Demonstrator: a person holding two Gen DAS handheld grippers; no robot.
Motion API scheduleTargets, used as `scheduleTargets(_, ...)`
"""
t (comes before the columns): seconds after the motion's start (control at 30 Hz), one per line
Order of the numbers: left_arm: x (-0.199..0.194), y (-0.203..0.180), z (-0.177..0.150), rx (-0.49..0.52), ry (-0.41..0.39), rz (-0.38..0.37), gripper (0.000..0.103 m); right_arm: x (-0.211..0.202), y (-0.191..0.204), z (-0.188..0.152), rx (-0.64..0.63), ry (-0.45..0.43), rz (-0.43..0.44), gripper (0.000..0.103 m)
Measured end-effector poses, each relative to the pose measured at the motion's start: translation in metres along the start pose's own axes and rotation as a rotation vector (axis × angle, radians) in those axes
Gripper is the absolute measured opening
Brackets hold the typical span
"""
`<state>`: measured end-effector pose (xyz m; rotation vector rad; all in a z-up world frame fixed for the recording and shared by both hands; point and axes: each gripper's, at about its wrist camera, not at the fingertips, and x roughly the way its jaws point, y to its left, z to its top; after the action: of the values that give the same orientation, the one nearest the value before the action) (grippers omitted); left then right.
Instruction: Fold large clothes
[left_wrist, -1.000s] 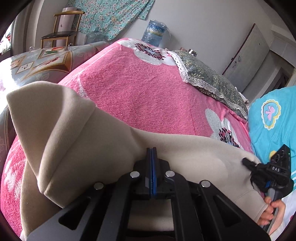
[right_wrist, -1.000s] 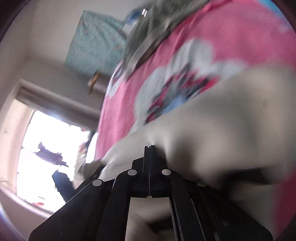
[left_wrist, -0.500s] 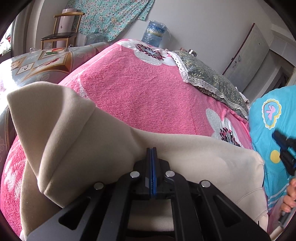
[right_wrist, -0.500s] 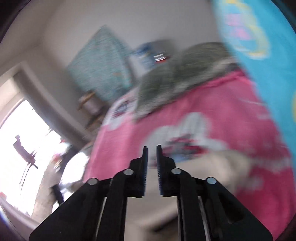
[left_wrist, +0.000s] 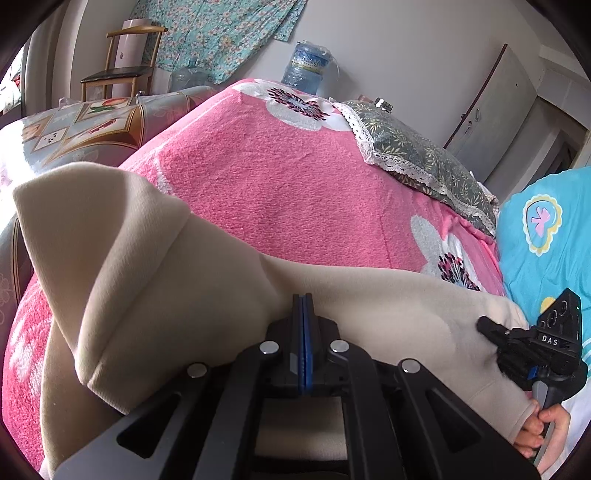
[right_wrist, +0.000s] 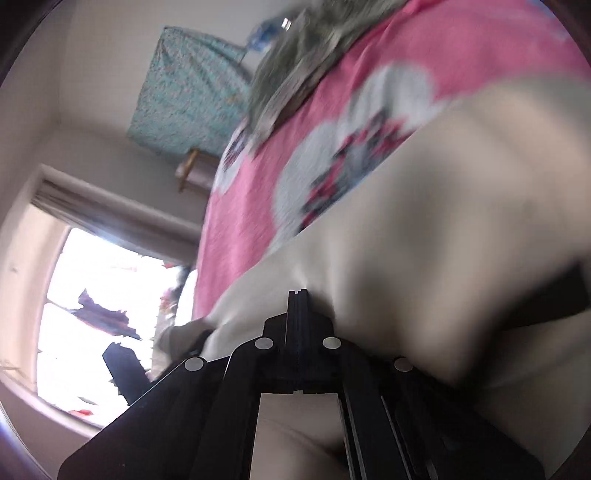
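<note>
Garment: a cream sweatshirt (left_wrist: 207, 295) lies across the near side of a bed, on a pink blanket (left_wrist: 280, 192) with white flowers; a thick folded edge with a ribbed band stands up at the left of the left wrist view.
Left gripper (left_wrist: 303, 306): its 2 fingers are pressed together with cream cloth pinched at their tips — the fabric creases and puckers right where they meet.
Right gripper (left_wrist: 485, 326): seen from the left wrist view at the right end of the sweatshirt, its black tip pressed into the cloth, which dimples around it; a hand (left_wrist: 543, 428) grips its handle at the lower right.
Right gripper, own view: the picture is blurred, but the fingers meet with no gap and cream cloth bunches at their tips — the jaws have just been closing, with the sweatshirt between them.
Pillow (left_wrist: 417, 155): grey, leaf-patterned, edged with white lace, resting on the far right part of the pink blanket.
Blue cloth (left_wrist: 543, 240): bright blue with a cartoon print, to the right of the bed, just beside the sweatshirt's right end.
Room behind: a wooden chair (left_wrist: 125, 55) against the far wall at the left, a water bottle (left_wrist: 306, 70) beyond the bed, and a green floral cloth (left_wrist: 218, 33) hung on the wall.
</note>
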<state>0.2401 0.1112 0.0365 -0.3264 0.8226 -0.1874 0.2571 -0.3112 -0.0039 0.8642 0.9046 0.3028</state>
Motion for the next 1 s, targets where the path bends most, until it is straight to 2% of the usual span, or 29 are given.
scheduleTargets(0.07,-0.001,-0.002,0.000,0.009,-0.001,0.009,0.002,0.001,0.010,-0.004,-0.112,-0.006,-0.089,0.000)
scheduleTargets(0.1,0.000,-0.003,0.000,0.010,-0.001,0.011,0.002,0.004,0.021,-0.010,-0.202,-0.007,-0.161,0.000)
scheduleTargets(0.13,-0.001,-0.003,0.001,0.012,0.002,0.014,0.002,0.007,0.028,-0.021,-0.243,-0.010,-0.198,0.000)
scheduleTargets(0.23,-0.011,-0.005,0.006,-0.015,0.019,0.028,0.002,0.003,0.051,-0.028,-0.322,-0.015,-0.338,0.000)
scheduleTargets(0.3,-0.027,-0.006,0.003,-0.056,-0.006,0.001,0.002,-0.015,0.064,-0.032,-0.409,-0.030,-0.340,0.017)
scheduleTargets(0.33,-0.042,-0.007,-0.003,-0.086,-0.048,-0.087,0.002,-0.022,0.079,-0.043,-0.463,-0.028,-0.264,0.041)
scheduleTargets(0.37,-0.050,-0.011,-0.009,-0.088,-0.059,-0.126,0.002,-0.025,0.085,-0.048,-0.495,-0.031,-0.226,0.058)
scheduleTargets(0.4,-0.054,-0.017,-0.015,-0.065,-0.051,-0.132,0.002,-0.024,0.096,-0.058,-0.545,-0.036,-0.212,0.058)
scheduleTargets(0.47,-0.053,-0.035,-0.034,0.043,-0.020,-0.121,0.002,-0.011,0.101,-0.072,-0.592,0.023,-0.213,0.057)
scheduleTargets(0.53,-0.048,-0.049,-0.052,0.156,0.007,-0.042,0.002,0.001,0.085,-0.085,-0.574,0.112,-0.248,0.053)
scheduleTargets(0.57,-0.046,-0.051,-0.056,0.178,0.010,-0.023,0.002,0.002,0.076,-0.090,-0.576,0.122,-0.252,0.053)
scheduleTargets(0.6,-0.040,-0.051,-0.061,0.189,0.007,0.003,0.002,0.001,0.069,-0.098,-0.615,0.095,-0.234,0.053)
scheduleTargets(0.67,-0.020,-0.057,-0.065,0.221,0.060,0.075,0.002,0.002,0.064,-0.105,-0.661,0.081,-0.256,0.053)
scheduleTargets(0.77,-0.025,-0.076,-0.057,0.299,0.076,0.159,0.003,0.005,0.073,-0.103,-0.705,0.091,-0.287,0.052)
scheduleTargets(0.83,-0.044,-0.086,-0.058,0.329,0.035,0.163,0.003,0.002,0.071,-0.104,-0.699,0.089,-0.266,0.053)
scheduleTargets(0.87,-0.053,-0.087,-0.060,0.314,0.016,0.122,0.003,-0.002,0.071,-0.107,-0.687,0.088,-0.252,0.053)
scheduleTargets(0.9,-0.058,-0.086,-0.062,0.295,0.016,0.093,0.004,-0.005,0.074,-0.111,-0.689,0.087,-0.253,0.053)
scheduleTargets(0.93,-0.055,-0.086,-0.069,0.282,0.043,0.073,0.011,-0.005,0.076,-0.112,-0.696,0.087,-0.263,0.053)
scheduleTargets(1.0,-0.040,-0.087,-0.081,0.324,0.072,0.099,0.011,-0.003,0.083,-0.116,-0.728,0.091,-0.305,0.053)
